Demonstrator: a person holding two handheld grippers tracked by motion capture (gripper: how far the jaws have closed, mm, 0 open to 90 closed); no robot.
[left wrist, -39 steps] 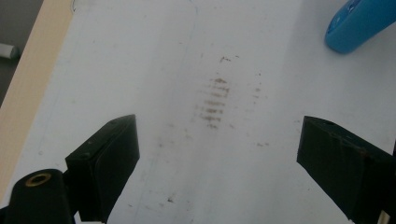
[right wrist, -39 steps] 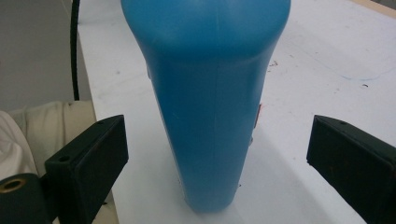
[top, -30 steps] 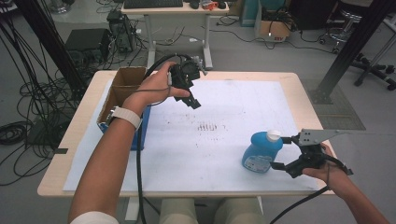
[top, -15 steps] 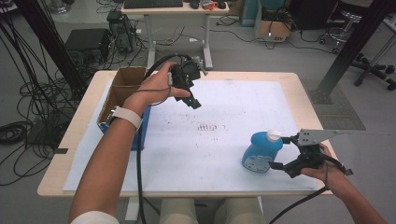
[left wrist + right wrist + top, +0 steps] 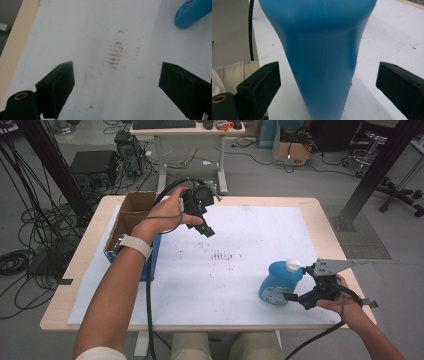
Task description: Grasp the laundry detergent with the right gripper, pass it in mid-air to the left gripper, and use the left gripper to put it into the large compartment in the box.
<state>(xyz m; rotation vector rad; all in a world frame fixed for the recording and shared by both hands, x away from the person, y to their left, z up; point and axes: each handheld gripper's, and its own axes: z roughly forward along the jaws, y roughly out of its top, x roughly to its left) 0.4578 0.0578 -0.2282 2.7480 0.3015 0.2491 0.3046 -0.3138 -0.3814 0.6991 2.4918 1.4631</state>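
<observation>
A blue bottle (image 5: 279, 282) with a white cap stands upright near the front right of the white sheet (image 5: 240, 265). My right gripper (image 5: 295, 296) sits just to its right, open, jaws wide on either side of the bottle's body (image 5: 322, 57) with gaps on both sides. My left gripper (image 5: 206, 230) is held in the air over the back left of the sheet, open with nothing between its jaws. Looking along the left gripper (image 5: 116, 85), I see a patch of brown smudges (image 5: 115, 55) on the sheet and the bottle's edge (image 5: 192, 12) far off.
An open cardboard box (image 5: 131, 217) stands at the table's left edge, with something blue (image 5: 150, 262) beside it. The wooden table rim (image 5: 325, 220) runs around the sheet. Desks, cables and a chair stand on the floor beyond.
</observation>
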